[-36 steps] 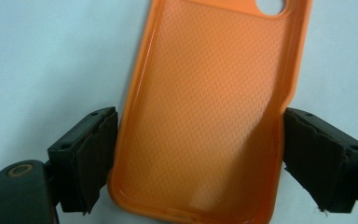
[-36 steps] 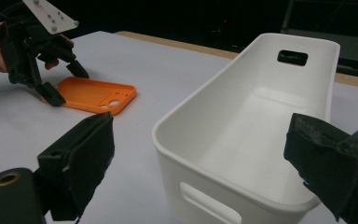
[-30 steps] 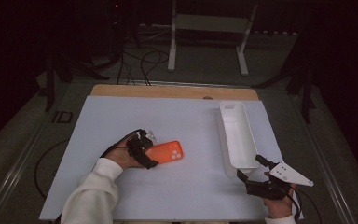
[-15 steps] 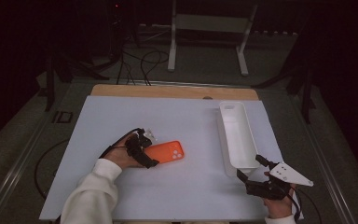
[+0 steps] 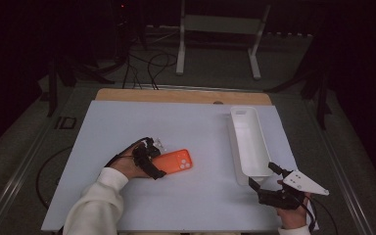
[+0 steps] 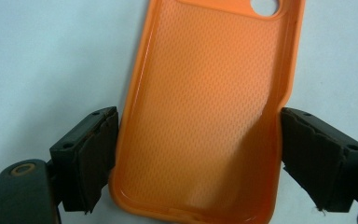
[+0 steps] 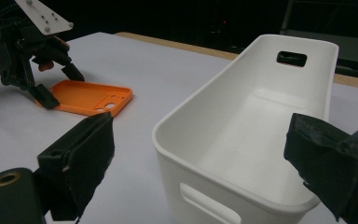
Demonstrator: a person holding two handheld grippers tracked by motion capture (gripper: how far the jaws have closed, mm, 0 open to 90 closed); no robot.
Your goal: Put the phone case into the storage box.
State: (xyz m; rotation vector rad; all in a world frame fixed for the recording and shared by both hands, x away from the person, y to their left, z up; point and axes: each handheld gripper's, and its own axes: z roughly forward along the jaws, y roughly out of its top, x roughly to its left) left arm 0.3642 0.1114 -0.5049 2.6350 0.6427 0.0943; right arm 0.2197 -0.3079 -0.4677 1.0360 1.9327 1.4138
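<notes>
An orange phone case point(image 5: 176, 161) lies on the white table top point(image 5: 127, 122), hollow side up, with its camera cut-out pointing right. My left gripper point(image 5: 160, 159) straddles its left end. In the left gripper view both pads point(image 6: 98, 154) sit against the long edges of the phone case point(image 6: 205, 116), and the right edge bows inward where the pad meets it. My right gripper point(image 5: 262, 175) rests near the front right corner, open and holding nothing, its jaws pointing at the near end of a white bin point(image 5: 248, 142). The right gripper view looks past my right gripper point(image 7: 200, 140) into the empty bin point(image 7: 261, 116), with the case point(image 7: 91, 98) and the left gripper point(image 7: 63, 88) at far left.
The long narrow bin stands along the right side of the table top, with handle slots in its end walls. A wooden strip point(image 5: 176, 96) runs along the table's far edge. Beyond it are a white metal stand point(image 5: 181, 44) and cables point(image 5: 152, 63) on a dark floor.
</notes>
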